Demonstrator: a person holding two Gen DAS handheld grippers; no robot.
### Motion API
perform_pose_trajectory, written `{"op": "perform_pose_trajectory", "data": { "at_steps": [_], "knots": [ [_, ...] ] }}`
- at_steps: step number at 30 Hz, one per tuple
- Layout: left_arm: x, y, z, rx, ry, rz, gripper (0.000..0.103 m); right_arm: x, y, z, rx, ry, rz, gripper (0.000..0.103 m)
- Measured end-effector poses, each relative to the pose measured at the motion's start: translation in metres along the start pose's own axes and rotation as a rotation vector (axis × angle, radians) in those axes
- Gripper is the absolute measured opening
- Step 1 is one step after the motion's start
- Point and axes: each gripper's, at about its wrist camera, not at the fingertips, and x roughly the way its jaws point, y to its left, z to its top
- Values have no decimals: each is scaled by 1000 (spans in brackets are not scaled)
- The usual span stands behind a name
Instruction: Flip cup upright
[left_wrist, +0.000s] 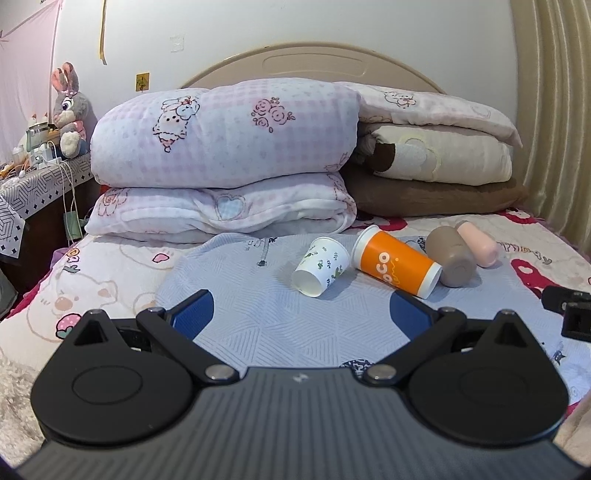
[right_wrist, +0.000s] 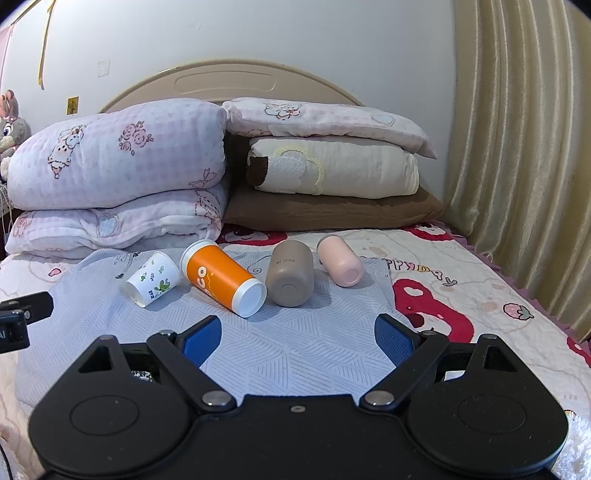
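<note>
Several cups lie on their sides on a light blue mat (left_wrist: 258, 314) (right_wrist: 295, 350) on the bed. From left: a white leaf-print paper cup (left_wrist: 320, 266) (right_wrist: 153, 278), an orange and white cup (left_wrist: 397, 261) (right_wrist: 221, 282), a taupe cup (left_wrist: 450, 261) (right_wrist: 291, 273) and a pink cup (left_wrist: 478, 243) (right_wrist: 340, 260). My left gripper (left_wrist: 301, 314) is open and empty, short of the cups. My right gripper (right_wrist: 297, 338) is open and empty, in front of the orange and taupe cups. Each gripper's edge shows in the other's view: the right one (left_wrist: 569, 310), the left one (right_wrist: 18, 321).
Folded pink quilts (left_wrist: 225, 162) (right_wrist: 118, 173) and stacked cream and brown pillows (left_wrist: 436, 173) (right_wrist: 332, 184) stand behind the cups against the headboard. A curtain (right_wrist: 517, 147) hangs at the right. A cluttered side table (left_wrist: 37, 177) with a plush rabbit stands left of the bed.
</note>
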Motion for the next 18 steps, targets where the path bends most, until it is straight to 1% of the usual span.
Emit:
{"op": "perform_pose_trajectory", "data": {
  "at_steps": [18],
  "knots": [
    [-1, 9, -3, -15, 4, 4, 103, 0, 0, 0, -4, 1, -2, 92]
  ]
}}
